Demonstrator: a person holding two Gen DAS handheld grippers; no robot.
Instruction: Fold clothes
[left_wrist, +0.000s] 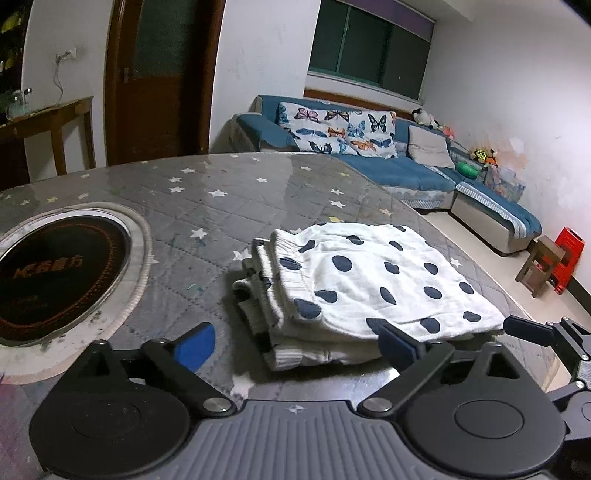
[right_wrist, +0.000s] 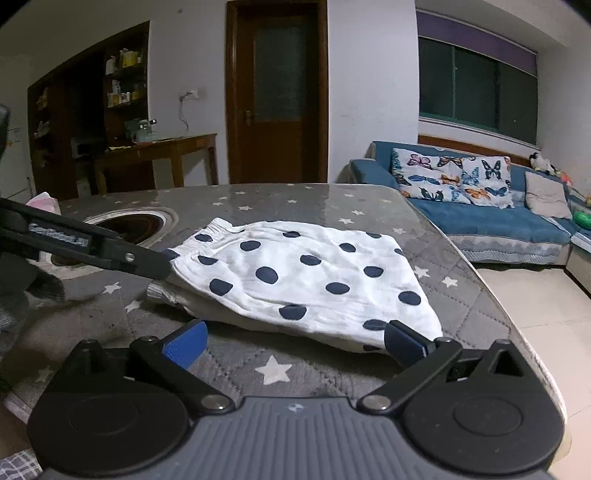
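both wrist views look low and close across the table (left_wrist: 207, 192), sharing the folded garment (left_wrist: 369, 280).

My count: 1 folded polka-dot garment (left_wrist: 373, 280) on 1 tabletop (left_wrist: 207, 206), 1 round cooktop inset (left_wrist: 59, 273), 2 of my hand-held grippers, left (left_wrist: 295, 343) & right (right_wrist: 295, 345). 1 sofa (right_wrist: 491, 218), 1 door (right_wrist: 277, 92).

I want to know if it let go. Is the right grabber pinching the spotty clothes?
Apart. In the right wrist view the right gripper stands wide open, and the folded spotty clothes lie on the table with nothing pinched between the blue pads.
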